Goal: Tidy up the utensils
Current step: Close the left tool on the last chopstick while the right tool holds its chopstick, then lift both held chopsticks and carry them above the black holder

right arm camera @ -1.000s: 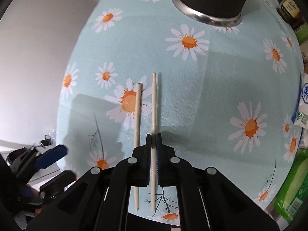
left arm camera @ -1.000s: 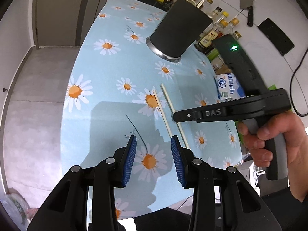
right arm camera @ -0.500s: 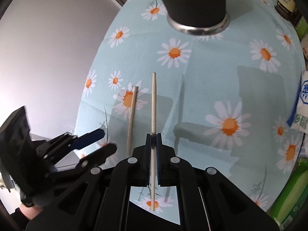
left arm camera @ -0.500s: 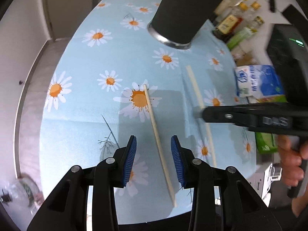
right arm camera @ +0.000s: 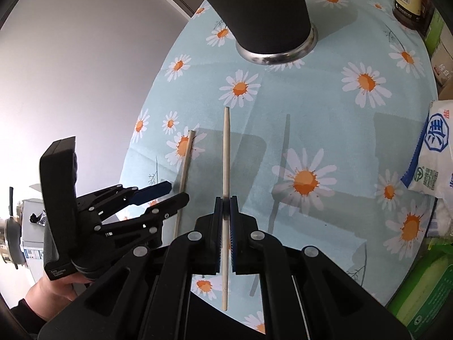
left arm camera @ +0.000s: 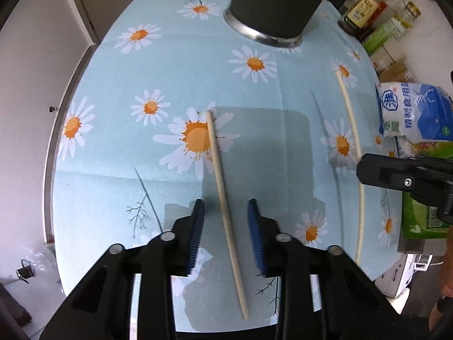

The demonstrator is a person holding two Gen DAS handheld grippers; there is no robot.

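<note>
A pale wooden chopstick [left arm camera: 223, 198] lies on the daisy tablecloth [left arm camera: 158, 65]. My left gripper [left arm camera: 225, 209] points down over it with a blue pad on each side; its jaws are closing and the pads stand apart from the stick. My right gripper [right arm camera: 225, 201] is shut on a second chopstick [right arm camera: 225, 153], held above the cloth and pointing toward the black utensil holder [right arm camera: 263, 14]. The left wrist view shows that holder [left arm camera: 271, 0] at the top and the held chopstick [left arm camera: 351, 130] in the right gripper [left arm camera: 365, 168]. In the right wrist view the left gripper [right arm camera: 178, 192] straddles the lying chopstick [right arm camera: 185, 167].
Sauce bottles [left arm camera: 365, 8] line the back right. A white and blue salt bag [left arm camera: 416, 110] and a green packet [left arm camera: 421, 218] sit at the right edge. The table's near edge [left arm camera: 226, 328] lies just past the chopstick's end. A hand [right arm camera: 53, 286] holds the left gripper.
The left gripper moved over the lying chopstick, tilted further down, and its jaws narrowed. The right gripper carried its chopstick up off the cloth and away to the right.
</note>
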